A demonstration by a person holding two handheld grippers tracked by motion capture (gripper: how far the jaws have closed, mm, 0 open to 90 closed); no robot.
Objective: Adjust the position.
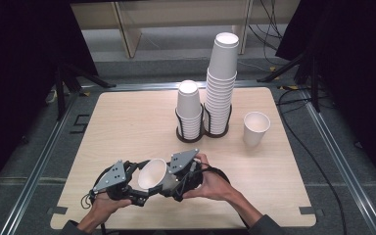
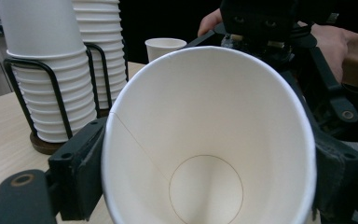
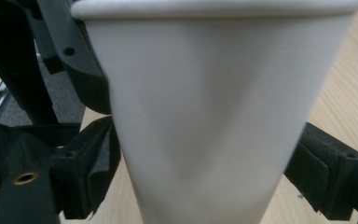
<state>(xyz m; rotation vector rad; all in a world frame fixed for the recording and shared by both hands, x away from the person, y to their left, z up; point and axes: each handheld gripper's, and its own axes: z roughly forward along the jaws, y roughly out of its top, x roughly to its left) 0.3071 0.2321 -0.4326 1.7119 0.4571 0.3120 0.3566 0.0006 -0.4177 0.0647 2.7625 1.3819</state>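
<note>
1. High view: both grippers meet over the near edge of the table (image 1: 127, 117), sharing one paper cup (image 1: 152, 175) that lies tilted between them, mouth up and away. The left gripper (image 1: 132, 183) takes it from the left, the right gripper (image 1: 169, 182) from the right. Beyond the tools stand a short stack (image 1: 189, 110) and a tall stack (image 1: 221, 83) in a black wire holder (image 1: 203, 131), and a single cup (image 1: 255, 128) set upright to their right. My reading: one cup is already set out, and this one is mid-handover, with placing still to come.

2. Left gripper view: the jaws are closed onto the cup (image 2: 209, 140) near its rim, pads pressing either side. The interior is smooth, matte white, with a diagonal seam and a round base. Behind it are the ribbed stacks and the lone cup.

3. Right gripper view: the jaws squeeze the cup's (image 3: 205, 130) tapered wall, which dents softly; thin, yielding paper with a rolled rim.
</note>
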